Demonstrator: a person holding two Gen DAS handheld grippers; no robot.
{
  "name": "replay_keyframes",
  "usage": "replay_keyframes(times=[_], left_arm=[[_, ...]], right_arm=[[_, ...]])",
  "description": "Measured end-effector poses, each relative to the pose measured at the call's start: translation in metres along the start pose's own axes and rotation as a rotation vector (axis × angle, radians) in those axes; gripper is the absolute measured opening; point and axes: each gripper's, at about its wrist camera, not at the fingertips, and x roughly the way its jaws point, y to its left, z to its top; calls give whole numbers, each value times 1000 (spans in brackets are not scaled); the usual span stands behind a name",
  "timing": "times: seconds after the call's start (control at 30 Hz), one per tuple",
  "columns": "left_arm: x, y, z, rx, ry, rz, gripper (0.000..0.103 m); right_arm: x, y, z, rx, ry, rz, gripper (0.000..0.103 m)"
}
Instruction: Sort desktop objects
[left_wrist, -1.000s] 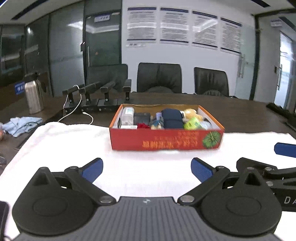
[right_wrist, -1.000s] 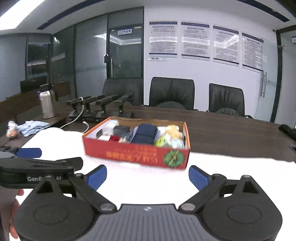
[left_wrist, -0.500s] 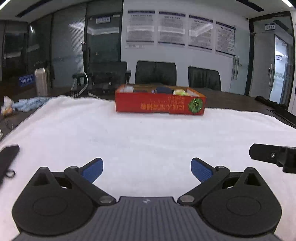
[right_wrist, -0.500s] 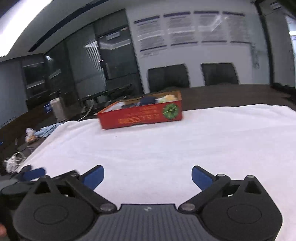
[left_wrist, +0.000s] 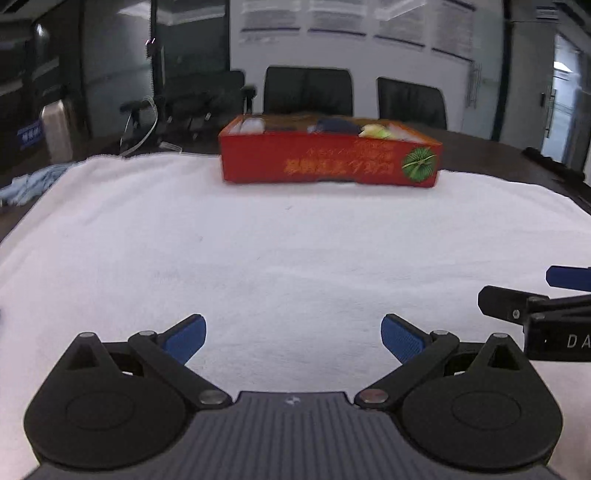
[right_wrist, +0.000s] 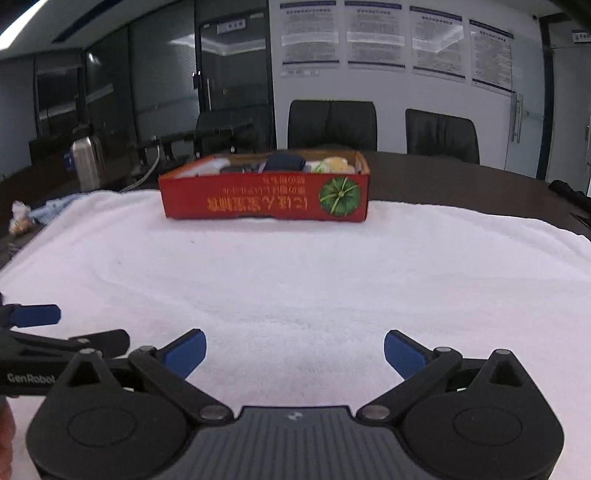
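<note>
Red box of desktop objects, far side of the towel, ahead of both grippers.

Red box (right_wrist: 264, 194) lies long side toward the grippers, well apart from them across the bare white towel (right_wrist: 295, 280); contents (dark blue and yellow items) sit inside. Left gripper (left_wrist: 291, 334) and right gripper (right_wrist: 294, 350): jaws spread wide, nothing between; neither seems clearly nearer.

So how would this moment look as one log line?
left gripper: open, empty | right gripper: open, empty | red box: full, on towel | untouched
</note>
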Motion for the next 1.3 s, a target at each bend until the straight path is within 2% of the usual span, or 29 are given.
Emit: replay_keyframes(times=[0.17,0.23,0.33,0.43,0.77,1.3], left_arm=[[14,9,-6,-24,61,-4,103],[13,7,-8,7,41,17,103],[14,6,-13,26,12,41,103],[15,11,-12,-1,18,17,103],[16,9,-10,9,21,22,103],[17,8,-10,6,20,7,103]], right_arm=[[33,4,-2,41,71,38,103],[40,8,-6,26,100,24,103],[41,18,-11,-21,89,-34,103],[41,19,-13,-24,83,-32,103],[36,15,-15,-17,78,-19,103],[37,19,-16,-8,75,-49,103]])
